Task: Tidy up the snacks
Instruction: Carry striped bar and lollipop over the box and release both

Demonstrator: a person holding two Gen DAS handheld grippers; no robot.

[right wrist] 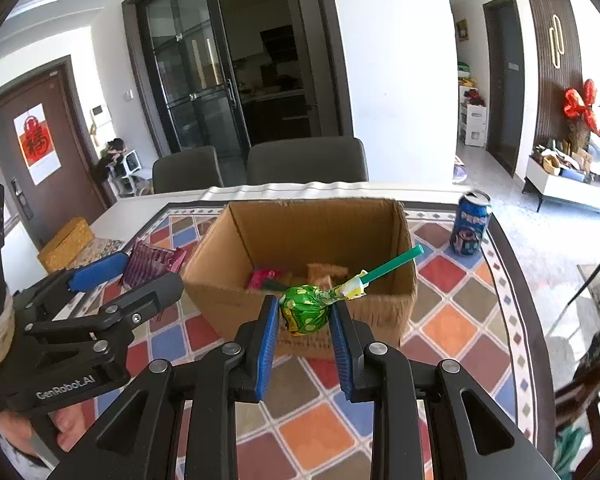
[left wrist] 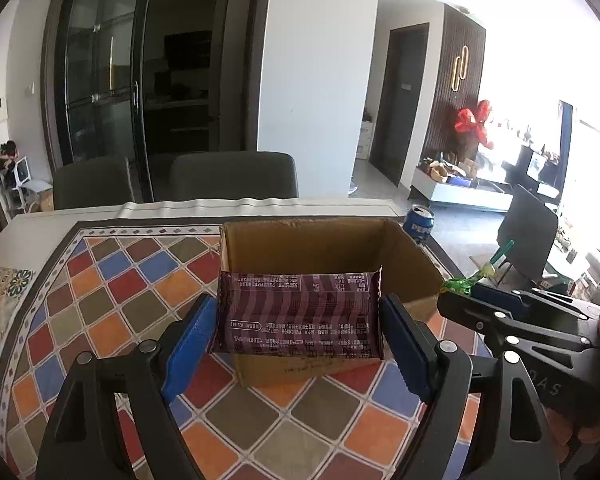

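An open cardboard box (left wrist: pixel 328 240) (right wrist: pixel 316 224) stands on the tiled tablecloth. My left gripper (left wrist: pixel 298 312) is shut on a purple snack packet (left wrist: pixel 300 312), held at the box's near wall; the packet also shows in the right wrist view (right wrist: pixel 146 266). My right gripper (right wrist: pixel 304 312) is shut on a green lollipop (right wrist: pixel 304 310) with a green stick, held just in front of the box's near wall. Inside the box lie a pink wrapped snack (right wrist: pixel 265 277) and a brown one (right wrist: pixel 324 271). The right gripper also shows in the left wrist view (left wrist: pixel 466 290).
A blue soda can (right wrist: pixel 470 224) (left wrist: pixel 420 222) stands on the table right of the box. A yellow box (right wrist: pixel 66 242) lies at the table's left edge. Two dark chairs (right wrist: pixel 300 162) stand behind the table.
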